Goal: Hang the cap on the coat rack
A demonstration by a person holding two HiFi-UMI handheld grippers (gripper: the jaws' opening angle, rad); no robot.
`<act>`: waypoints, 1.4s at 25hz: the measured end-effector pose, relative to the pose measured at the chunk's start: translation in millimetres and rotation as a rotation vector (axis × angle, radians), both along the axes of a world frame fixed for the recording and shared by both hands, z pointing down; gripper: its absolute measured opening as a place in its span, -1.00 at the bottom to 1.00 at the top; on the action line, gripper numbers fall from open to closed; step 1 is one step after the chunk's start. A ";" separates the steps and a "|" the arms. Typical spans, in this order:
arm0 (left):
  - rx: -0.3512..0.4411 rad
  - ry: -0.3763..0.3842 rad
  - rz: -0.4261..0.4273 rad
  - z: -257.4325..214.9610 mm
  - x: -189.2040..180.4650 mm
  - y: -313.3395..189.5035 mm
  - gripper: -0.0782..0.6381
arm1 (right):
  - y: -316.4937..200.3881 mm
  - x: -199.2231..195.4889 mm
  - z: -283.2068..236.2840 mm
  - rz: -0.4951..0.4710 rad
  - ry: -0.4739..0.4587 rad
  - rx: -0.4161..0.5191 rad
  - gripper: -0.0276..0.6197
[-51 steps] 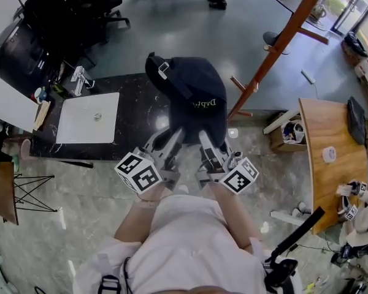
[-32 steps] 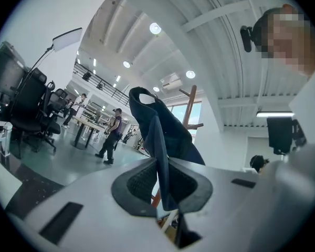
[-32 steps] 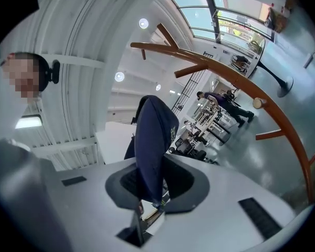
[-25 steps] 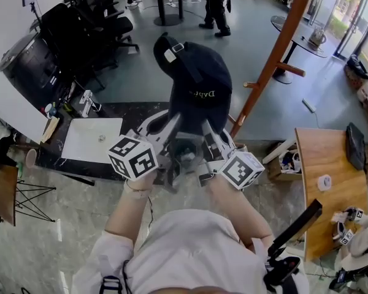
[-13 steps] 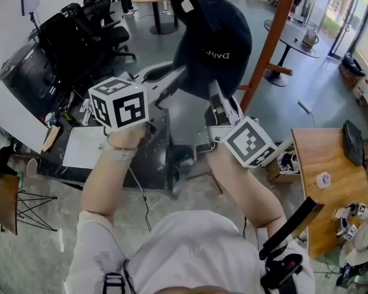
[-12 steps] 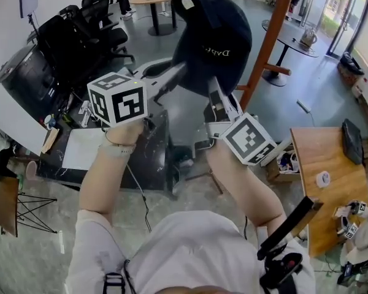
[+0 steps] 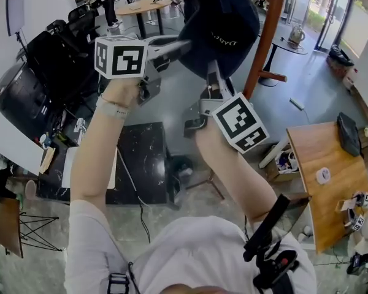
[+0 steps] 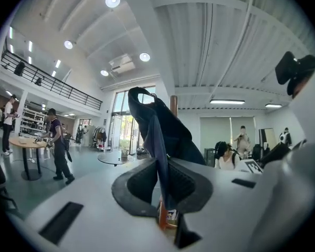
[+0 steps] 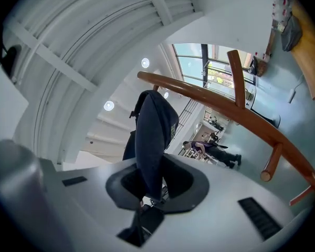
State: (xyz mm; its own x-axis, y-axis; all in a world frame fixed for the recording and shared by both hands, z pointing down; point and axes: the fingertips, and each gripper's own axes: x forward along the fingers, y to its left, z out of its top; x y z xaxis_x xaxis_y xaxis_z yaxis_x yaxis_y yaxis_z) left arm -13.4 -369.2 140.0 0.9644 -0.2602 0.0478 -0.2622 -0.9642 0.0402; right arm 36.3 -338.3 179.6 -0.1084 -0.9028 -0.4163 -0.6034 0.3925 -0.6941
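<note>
The dark navy cap is held high in front of me, both grippers gripping its lower edge. My left gripper reaches in from the left and is shut on the cap fabric, which is pinched between its jaws. My right gripper comes up from below and is also shut on the cap. The wooden coat rack pole rises just right of the cap. In the right gripper view the rack crosses behind the cap, with one peg above it and another peg below.
Below my arms stands a black table with a white sheet at its left edge. A wooden desk stands at the right. Black office chairs fill the left, a small round table sits beyond the rack, and people stand at the back.
Both arms have lifted the cap from just above the table to head height, closer to the upper part of the rack. Both grips have held.
</note>
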 end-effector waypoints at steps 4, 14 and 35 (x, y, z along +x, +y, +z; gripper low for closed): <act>0.057 -0.061 0.055 -15.9 7.1 -20.9 -0.68 | -17.5 -0.1 -5.3 0.074 -0.036 0.007 -0.74; 0.113 -0.157 0.095 -43.5 18.4 -67.1 -0.70 | -63.9 -8.3 -19.1 0.107 -0.069 -0.010 -0.74; 0.238 -0.171 0.094 -62.0 26.1 -60.6 -0.70 | -63.3 -9.8 -28.2 0.126 -0.112 0.061 -0.74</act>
